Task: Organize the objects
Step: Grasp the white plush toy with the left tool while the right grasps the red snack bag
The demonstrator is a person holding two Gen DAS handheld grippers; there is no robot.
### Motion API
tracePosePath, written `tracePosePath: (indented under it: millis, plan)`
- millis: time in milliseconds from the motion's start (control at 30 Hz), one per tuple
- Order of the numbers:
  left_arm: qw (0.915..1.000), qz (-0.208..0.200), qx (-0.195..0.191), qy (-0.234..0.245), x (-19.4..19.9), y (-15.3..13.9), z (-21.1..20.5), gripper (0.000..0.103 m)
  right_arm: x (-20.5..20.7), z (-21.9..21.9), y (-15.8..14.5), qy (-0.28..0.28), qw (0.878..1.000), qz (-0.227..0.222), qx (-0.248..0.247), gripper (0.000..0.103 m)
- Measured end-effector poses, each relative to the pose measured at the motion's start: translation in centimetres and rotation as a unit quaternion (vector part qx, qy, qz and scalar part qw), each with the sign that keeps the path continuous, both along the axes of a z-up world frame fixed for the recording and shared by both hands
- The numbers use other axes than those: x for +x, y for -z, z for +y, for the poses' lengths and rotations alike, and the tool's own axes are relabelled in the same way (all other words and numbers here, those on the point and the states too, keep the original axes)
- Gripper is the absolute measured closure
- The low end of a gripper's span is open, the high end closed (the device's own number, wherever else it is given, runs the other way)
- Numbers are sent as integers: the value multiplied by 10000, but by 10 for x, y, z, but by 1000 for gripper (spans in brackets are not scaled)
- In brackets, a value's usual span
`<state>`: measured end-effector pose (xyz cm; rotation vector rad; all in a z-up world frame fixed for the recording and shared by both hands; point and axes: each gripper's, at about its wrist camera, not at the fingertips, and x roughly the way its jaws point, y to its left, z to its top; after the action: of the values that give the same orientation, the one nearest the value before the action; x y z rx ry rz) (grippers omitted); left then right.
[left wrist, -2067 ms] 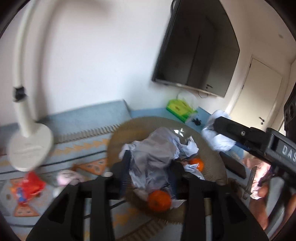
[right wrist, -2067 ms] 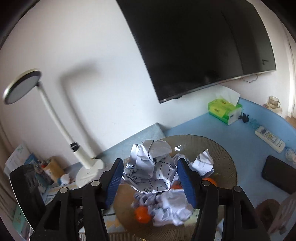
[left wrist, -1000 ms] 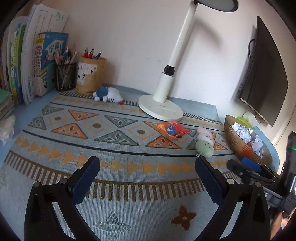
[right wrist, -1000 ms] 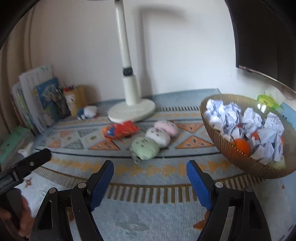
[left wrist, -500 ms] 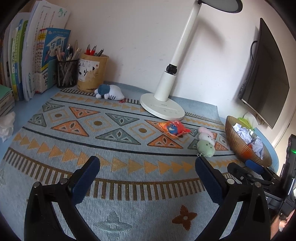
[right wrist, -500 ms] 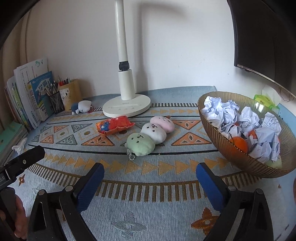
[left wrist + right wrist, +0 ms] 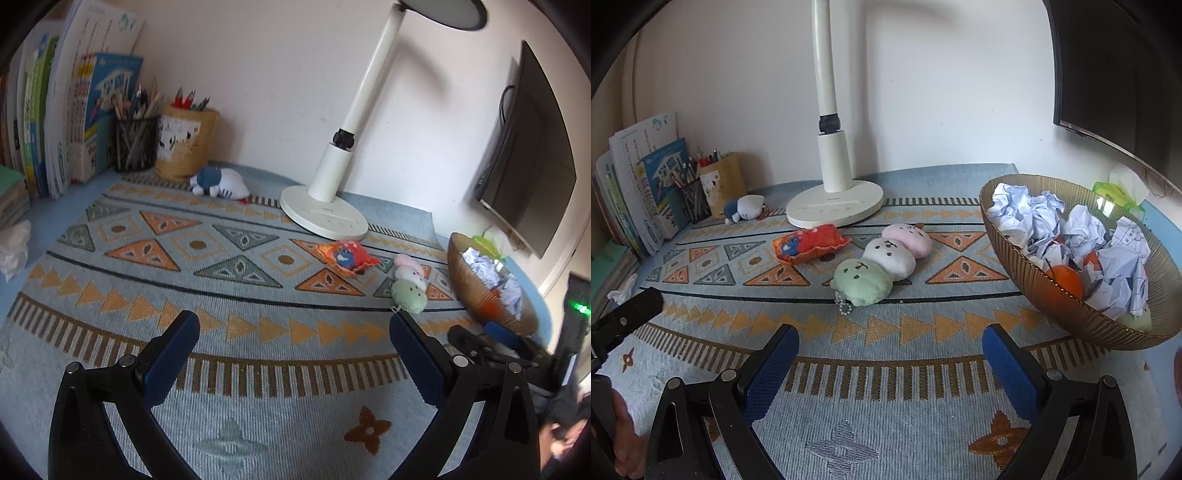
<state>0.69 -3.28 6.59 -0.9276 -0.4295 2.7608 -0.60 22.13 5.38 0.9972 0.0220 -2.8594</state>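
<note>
Compared with two seconds ago, my right claw (image 7: 891, 349) no longer grips crumpled paper over the bowl (image 7: 1049, 295); it hangs released and empty above the patterned mat (image 7: 886, 406). My left claw (image 7: 294, 334) is released too. The paper balls (image 7: 1034, 214) lie in the bowl, the plush dumplings (image 7: 882, 264) just beside it

Both views are being lit by soft daylight; the lamp's (image 7: 354, 122) shadow is being cast on the wall, and edges are being bent and darkened by fisheye distortion.
</note>
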Motion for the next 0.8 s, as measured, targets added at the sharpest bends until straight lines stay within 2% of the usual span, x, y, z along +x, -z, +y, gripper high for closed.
tracePosePath:
  millis: [67,100,167,233,300,400,500,600,633,733,800]
  plan:
    - [9997,-3,179,165,-1,-14,-14,1,-4,-1,0,-8,9999,-142,5,4]
    - [9996,39,111,246,-2,-24,-19,1,-6,-4,-1,-30,9997,-261,-15,5]
    - [9976,265,-524,358,-12,-50,-30,1,-10,-16,-14,-279,9978,-504,-314,14]
    - [9898,652,-1243,234,-33,-69,-43,1,-13,-34,-34,-541,9959,-477,-546,14]
    - [9854,715,-1468,477,-60,-71,-53,1,-22,-59,-48,-718,9939,-475,-682,14]
    - [9830,346,-1543,937,-118,-55,-65,1,-49,-92,-38,-815,9921,-701,-641,14]
    - [9810,241,-1581,1094,-162,-33,-69,1,-73,-107,-17,-680,9935,-827,-375,14]
    - [9710,109,-1912,1428,-201,-13,-56,1,-93,-109,1,-639,9891,-1145,-666,14]
    - [9644,42,-2155,1532,-218,-4,-48,1,-99,-109,8,-555,9877,-1282,-700,14]
    - [9514,81,-2613,1626,-243,9,-34,1,-112,-109,25,-260,9869,-1504,-531,14]
    - [9499,125,-2665,1626,-253,14,-33,2,-116,-106,26,-220,9880,-1424,-564,14]
